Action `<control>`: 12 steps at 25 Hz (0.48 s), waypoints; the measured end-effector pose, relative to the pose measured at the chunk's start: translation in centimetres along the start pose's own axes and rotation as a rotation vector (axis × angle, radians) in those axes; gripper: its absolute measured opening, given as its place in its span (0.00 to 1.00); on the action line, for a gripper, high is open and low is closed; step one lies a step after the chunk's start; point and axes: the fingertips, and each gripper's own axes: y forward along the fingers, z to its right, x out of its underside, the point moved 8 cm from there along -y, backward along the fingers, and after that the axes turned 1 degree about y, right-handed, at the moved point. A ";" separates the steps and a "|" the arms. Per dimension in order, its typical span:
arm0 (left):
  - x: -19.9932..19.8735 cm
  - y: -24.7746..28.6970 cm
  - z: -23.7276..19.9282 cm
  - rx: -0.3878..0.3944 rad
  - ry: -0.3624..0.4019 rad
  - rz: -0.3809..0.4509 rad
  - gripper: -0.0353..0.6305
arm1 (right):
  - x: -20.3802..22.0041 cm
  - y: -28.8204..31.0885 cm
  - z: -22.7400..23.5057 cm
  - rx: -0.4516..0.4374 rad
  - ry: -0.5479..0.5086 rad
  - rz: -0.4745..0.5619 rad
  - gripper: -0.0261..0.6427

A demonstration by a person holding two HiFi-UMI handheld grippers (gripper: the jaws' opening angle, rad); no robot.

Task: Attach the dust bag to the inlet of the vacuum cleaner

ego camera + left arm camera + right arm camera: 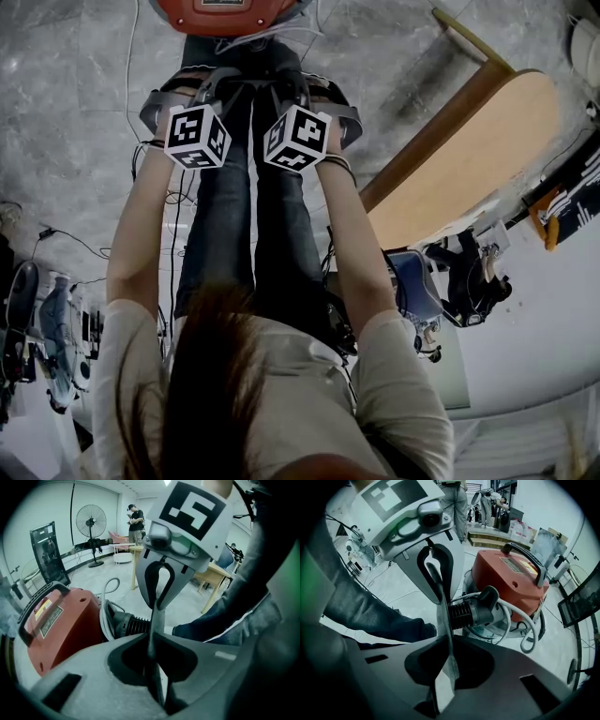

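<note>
The left gripper (157, 686) has its jaws squeezed shut on one edge of the dust bag (444, 634), a thin grey sheet seen from the side. The right gripper (443, 679) has its jaws pinched on the other edge, so the bag hangs stretched between the two, up in the air. The red vacuum cleaner (511, 578) sits on the floor (393, 583), apart from the bag. I think the job is only begun: the bag is picked up, but it is not yet on the vacuum cleaner. It has to be brought down and pushed onto the inlet. A black ribbed hose (468, 613) sticks out of the vacuum cleaner, but I cannot tell where the inlet is. The bag's opening does not show. From the head view the bag is hidden, and the vacuum cleaner is cut off at the top.
</note>
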 end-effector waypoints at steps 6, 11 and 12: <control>0.2 -0.3 -0.4 -0.031 -0.049 -0.010 0.13 | -0.2 0.0 0.2 -0.001 0.084 0.030 0.08; -0.3 -0.5 -1.6 -0.010 -0.044 -0.028 0.14 | -0.1 0.0 0.4 -0.005 0.210 0.056 0.08; -0.4 -0.4 -1.7 -0.007 -0.044 -0.026 0.15 | 0.0 0.0 0.4 -0.001 0.235 0.062 0.08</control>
